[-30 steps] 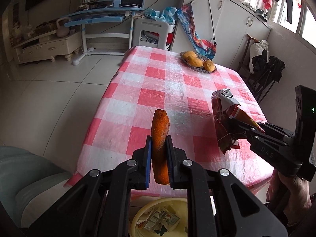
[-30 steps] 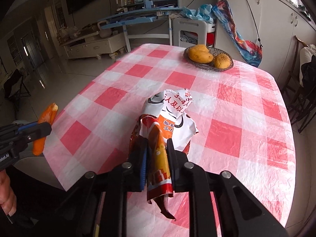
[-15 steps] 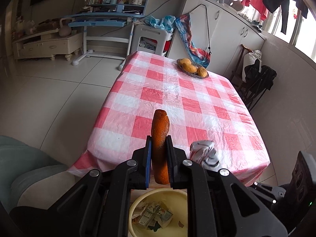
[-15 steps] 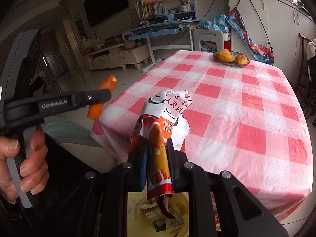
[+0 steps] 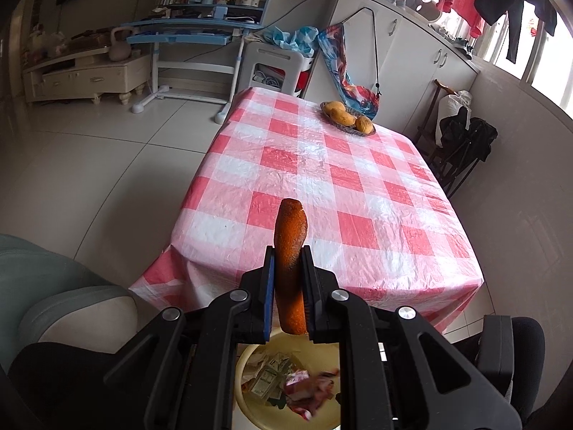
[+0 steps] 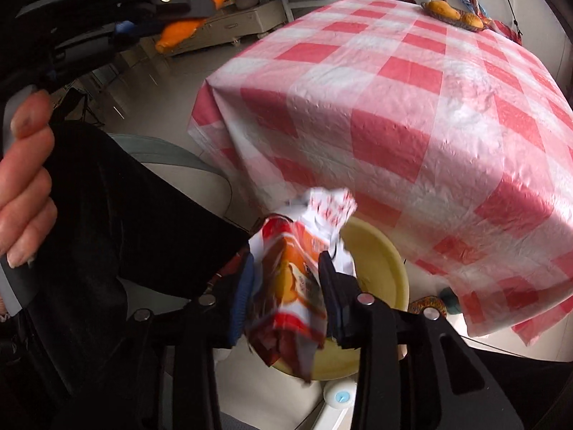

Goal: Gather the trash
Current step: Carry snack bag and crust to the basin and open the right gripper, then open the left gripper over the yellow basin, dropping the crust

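Over the yellow bin beside the checked counter, a crumpled red-and-white snack wrapper sits loose between the right hand-held gripper, whose jaws have just been opening, while the left hand-held gripper pinches a rough orange peel.

Right hand-held gripper just opened, releasing wrapper over bin.
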Demonstrator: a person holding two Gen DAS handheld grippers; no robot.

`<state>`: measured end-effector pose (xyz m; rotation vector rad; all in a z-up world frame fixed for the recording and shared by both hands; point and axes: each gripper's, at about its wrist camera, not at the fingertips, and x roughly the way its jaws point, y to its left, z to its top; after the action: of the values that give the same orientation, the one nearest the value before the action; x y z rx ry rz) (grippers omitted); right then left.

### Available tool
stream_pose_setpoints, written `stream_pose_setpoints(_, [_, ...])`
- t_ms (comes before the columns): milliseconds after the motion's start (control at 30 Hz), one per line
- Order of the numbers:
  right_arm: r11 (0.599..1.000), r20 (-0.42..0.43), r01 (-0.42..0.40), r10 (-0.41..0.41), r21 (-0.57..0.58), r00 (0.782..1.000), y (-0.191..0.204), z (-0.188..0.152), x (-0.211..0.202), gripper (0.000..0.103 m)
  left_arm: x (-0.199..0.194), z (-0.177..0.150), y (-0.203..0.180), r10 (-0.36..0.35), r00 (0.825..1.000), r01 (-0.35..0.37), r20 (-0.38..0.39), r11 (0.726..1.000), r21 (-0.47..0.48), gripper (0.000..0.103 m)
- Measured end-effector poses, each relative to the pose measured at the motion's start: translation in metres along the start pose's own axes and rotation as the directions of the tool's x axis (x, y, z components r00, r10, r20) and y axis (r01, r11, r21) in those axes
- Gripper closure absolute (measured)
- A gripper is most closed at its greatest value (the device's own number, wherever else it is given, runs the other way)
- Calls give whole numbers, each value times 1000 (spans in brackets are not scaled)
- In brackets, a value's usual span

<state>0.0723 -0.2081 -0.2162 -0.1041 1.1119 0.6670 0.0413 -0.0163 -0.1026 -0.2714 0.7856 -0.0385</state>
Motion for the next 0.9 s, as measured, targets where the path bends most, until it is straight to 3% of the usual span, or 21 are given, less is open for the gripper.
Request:
stream_pose_setpoints(133, [996,59,18,-23,92,998,-13,0,-12,40,2,-9,-6,0,1000,1,-24,1000,23,90])
stream_pose_setpoints(233, [980,157,5,-36,197,987,-31,0,-32,37,7,-17,-13,0,999,3,-52,999,51,90])
stream_pose_setpoints(367, [951,302,-16,-81,307,950,-52,0,-59,32,11,-33,-22,7,995,3,-103,995,97,90])
stream_pose_setpoints(500, [937,396,-29,-119,347,910,-60,-4,-78,27,14,-57,-33,21,985,4,-170,989,147,90])
stream_pose_setpoints(600, [931,428,-43,-125,361,895,-61,-6,-83,26,15,-75,-41,27,975,15,-222,982,188,90])
stream_pose_setpoints(733, [928,439,-58,-119,369,890,-63,-4,-84,25,17,-91,-51,33,959,36,-281,971,238,89])
stream_pose_setpoints(900, [928,448,-53,-128,370,885,-68,-3,-88,20,18,-93,-54,43,957,31,-285,968,249,78])
